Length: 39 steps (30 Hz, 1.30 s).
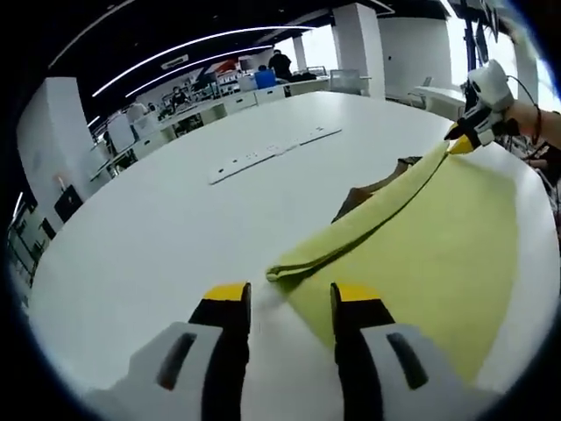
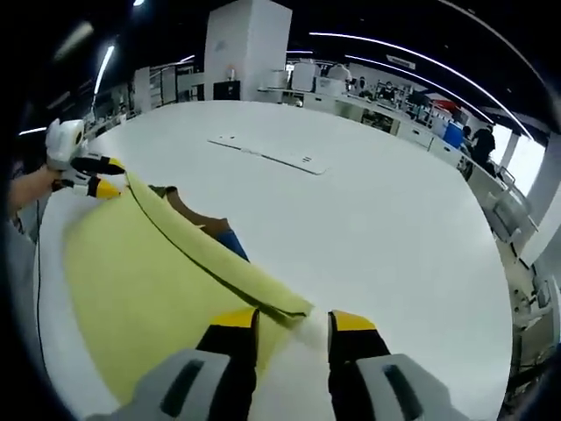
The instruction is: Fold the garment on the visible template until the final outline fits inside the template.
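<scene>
A yellow-green garment lies on the white table, with a thick folded edge running across it. My left gripper stands open, one folded corner just ahead of its tips. It also shows at the far left, tips apart at that end of the fold. My right gripper is open too, the other corner lying just in front of it. It appears far off, touching the fold's end. A brown piece and a bit of blue peek out from under the fold.
A flat white strip with small holes lies further out on the table. A person's hand holds each far gripper. Desks, pillars and people stand beyond the table's far edge.
</scene>
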{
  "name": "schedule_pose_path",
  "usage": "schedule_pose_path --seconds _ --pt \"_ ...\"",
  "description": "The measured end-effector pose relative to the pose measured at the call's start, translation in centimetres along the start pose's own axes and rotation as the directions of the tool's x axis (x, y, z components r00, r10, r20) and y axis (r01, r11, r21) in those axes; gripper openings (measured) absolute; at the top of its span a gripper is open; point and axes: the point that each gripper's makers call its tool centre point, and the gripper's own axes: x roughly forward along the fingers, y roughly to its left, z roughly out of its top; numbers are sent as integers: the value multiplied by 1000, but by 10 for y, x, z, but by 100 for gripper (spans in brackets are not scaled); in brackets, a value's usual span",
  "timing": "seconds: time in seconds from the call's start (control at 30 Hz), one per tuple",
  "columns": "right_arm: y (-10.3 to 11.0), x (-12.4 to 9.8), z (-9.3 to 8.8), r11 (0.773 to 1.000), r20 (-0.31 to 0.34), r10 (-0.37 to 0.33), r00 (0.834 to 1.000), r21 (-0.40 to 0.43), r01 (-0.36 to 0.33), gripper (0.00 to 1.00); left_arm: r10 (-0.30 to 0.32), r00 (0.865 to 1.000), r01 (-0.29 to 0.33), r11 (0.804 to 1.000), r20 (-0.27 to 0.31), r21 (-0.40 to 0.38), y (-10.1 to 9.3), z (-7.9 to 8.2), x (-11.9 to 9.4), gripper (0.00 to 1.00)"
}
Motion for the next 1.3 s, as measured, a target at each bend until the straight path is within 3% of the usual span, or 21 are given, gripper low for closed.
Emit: schedule_pose_path --seconds 0.23,0.37,0.53,0.73,1.0,1.13,1.3 --pt "-2 14 5 1000 33 -3 999 3 3 24 62 998 -60 996 30 -68 14 7 19 23" --pt "-9 21 15 997 77 -22 997 73 17 23 108 993 -104 990 39 -95 24 15 26 22" --pt "-12 26 18 993 82 -29 996 115 20 24 163 985 -153 978 55 -143 37 24 27 18" --pt "-8 23 17 988 78 -14 997 152 1 30 149 987 -135 974 64 -181 35 25 16 27" --pt "4 6 17 980 65 37 997 195 -49 50 99 990 -74 971 98 -226 30 25 -8 44" --pt "15 -9 17 966 76 92 993 236 -107 57 64 992 -37 974 113 -225 22 23 -23 50" --pt "25 -28 14 972 66 120 991 194 -131 61 12 992 13 979 122 -204 9 18 -39 57"
